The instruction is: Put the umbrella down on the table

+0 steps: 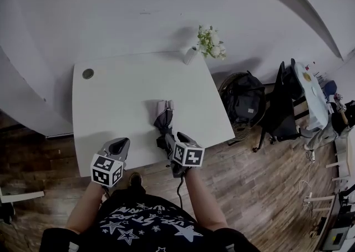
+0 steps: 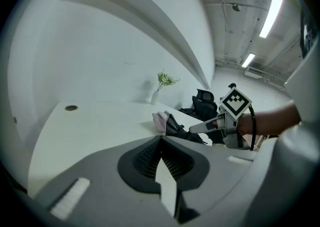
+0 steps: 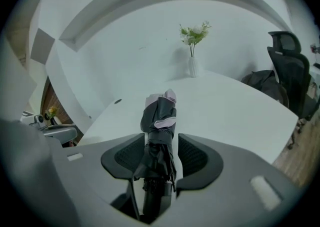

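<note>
The folded dark umbrella (image 1: 163, 115) with a pale pink end lies lengthwise on the white table (image 1: 111, 106), its handle end toward the front edge. My right gripper (image 1: 169, 145) is at that handle end. In the right gripper view the umbrella (image 3: 159, 116) runs between the jaws of the right gripper (image 3: 161, 143). A strip of table shows between the umbrella and the right pad, so the jaws stand open around it. My left gripper (image 1: 118, 146) hovers over the table's front edge to the left, shut and empty (image 2: 161, 141). Its view shows the umbrella (image 2: 170, 123) and the right gripper (image 2: 202, 127).
A small vase of white flowers (image 1: 209, 43) stands at the table's far right corner, and a round cable port (image 1: 88, 73) sits at the far left. Right of the table are a basket holding a dark backpack (image 1: 244, 101) and a black office chair (image 1: 283, 101).
</note>
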Tool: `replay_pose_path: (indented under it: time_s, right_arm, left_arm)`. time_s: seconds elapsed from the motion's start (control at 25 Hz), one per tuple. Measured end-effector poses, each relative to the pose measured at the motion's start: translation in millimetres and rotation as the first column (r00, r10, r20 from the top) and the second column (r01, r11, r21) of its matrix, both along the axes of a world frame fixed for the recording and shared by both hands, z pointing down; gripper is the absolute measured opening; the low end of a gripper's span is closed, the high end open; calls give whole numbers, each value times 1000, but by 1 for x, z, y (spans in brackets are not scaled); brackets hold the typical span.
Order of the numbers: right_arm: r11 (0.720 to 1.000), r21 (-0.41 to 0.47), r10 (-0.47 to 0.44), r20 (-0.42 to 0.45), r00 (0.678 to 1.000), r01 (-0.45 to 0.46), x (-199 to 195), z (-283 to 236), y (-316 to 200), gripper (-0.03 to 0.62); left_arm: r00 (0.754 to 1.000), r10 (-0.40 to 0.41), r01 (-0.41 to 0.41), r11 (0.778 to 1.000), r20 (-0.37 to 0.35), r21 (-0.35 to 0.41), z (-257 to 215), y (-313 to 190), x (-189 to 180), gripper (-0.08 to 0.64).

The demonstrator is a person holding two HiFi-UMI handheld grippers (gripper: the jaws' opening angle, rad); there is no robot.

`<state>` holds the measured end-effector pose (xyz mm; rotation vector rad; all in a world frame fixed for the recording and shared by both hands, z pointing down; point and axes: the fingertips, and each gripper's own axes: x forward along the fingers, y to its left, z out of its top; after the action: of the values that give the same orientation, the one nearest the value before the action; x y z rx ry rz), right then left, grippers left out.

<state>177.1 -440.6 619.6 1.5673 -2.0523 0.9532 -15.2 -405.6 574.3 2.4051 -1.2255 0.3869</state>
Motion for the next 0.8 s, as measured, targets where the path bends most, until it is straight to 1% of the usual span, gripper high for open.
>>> replay_pose_path:
  time_s: [0.28,0.32,0.36,0.4,0.56,0.8]
  right_arm:
    - [995,99,30,41,999,-34,7,-39,29,144]
    - [991,126,45,43,998,-50,10,-47,32,118]
    - [986,156,60,44,997,-67,12,-57,36,74]
    - [980,185,71,48,996,-78,14,-66,40,50]
    - [958,270,84,69,994,-100,15,-101,57,14]
    - [935,342,58,116,992,-94,15,-132,98,12]
  left_arm:
    - [999,-43,43,998,0,42,-22,20,-5,3]
    - [999,-48,48,998,0,48,-25,23,-5,3]
    - [999,-52,52,997,-2,54,-28,27,-5,3]
    - [998,-55,55,997,-6,60,-32,30,-5,3]
    - [998,-58,60,994,-17,89,-47,46,-3,3]
    - [998,-58,60,992,-20,113,-57,81,4,3]
